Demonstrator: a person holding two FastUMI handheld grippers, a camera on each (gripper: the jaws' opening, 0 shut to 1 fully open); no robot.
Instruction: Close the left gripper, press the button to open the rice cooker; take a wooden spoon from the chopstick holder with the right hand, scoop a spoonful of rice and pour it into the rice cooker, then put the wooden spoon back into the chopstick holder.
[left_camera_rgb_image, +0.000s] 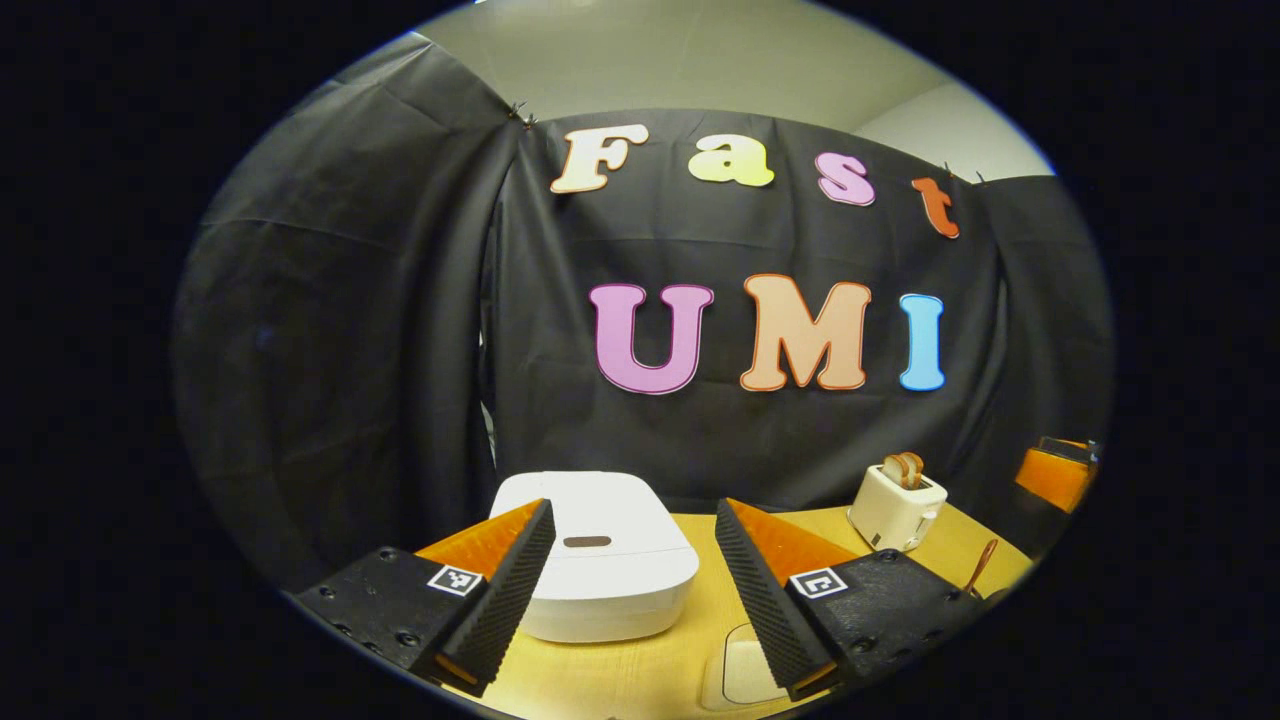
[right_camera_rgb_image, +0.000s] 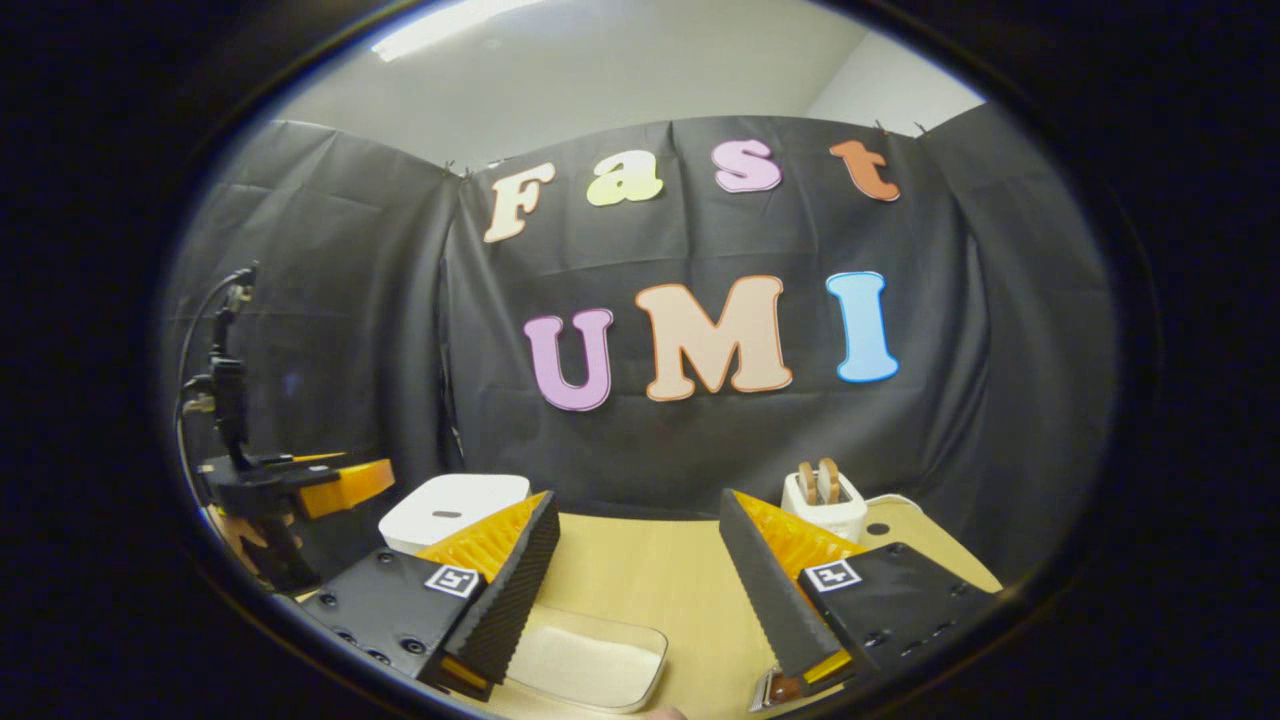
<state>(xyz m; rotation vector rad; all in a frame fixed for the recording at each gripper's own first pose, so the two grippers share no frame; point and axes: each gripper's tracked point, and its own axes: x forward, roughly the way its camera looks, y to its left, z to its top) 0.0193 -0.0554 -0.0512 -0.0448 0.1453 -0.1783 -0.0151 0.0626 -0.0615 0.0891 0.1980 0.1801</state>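
While the cooker (left_camera_rgb_image: 600, 555) sits shut with its lid down, you're really at the very first step here: nothing pressed, nothing scooped. Your left hand-held gripper (left_camera_rgb_image: 635, 590) has its jaws spread wide, framing the cooker's front, with the dark oval button (left_camera_rgb_image: 587, 541) on the lid just past the left finger. So the next move, I'd guess, is to squeeze that gripper closed and bring the joined tips down on the button; it's a small target, so line up before you push.

Your right hand-held gripper (right_camera_rgb_image: 640, 600) is wide open too and holds nothing. It hangs over the bench (right_camera_rgb_image: 650, 580), with the white tray of rice (right_camera_rgb_image: 590, 660) right below, between its fingers.

The views split things a bit. The left gripper view gets the button dead ahead, plus a curved wooden handle (left_camera_rgb_image: 980, 568) poking up at the far right of the bench, probably the spoon, though I can't make out the holder itself. The right gripper view gives you the tray much more clearly, and the left gripper (right_camera_rgb_image: 335, 478) off at its left edge above the cooker (right_camera_rgb_image: 455, 508). Both catch the toaster (left_camera_rgb_image: 897, 505) at the back.
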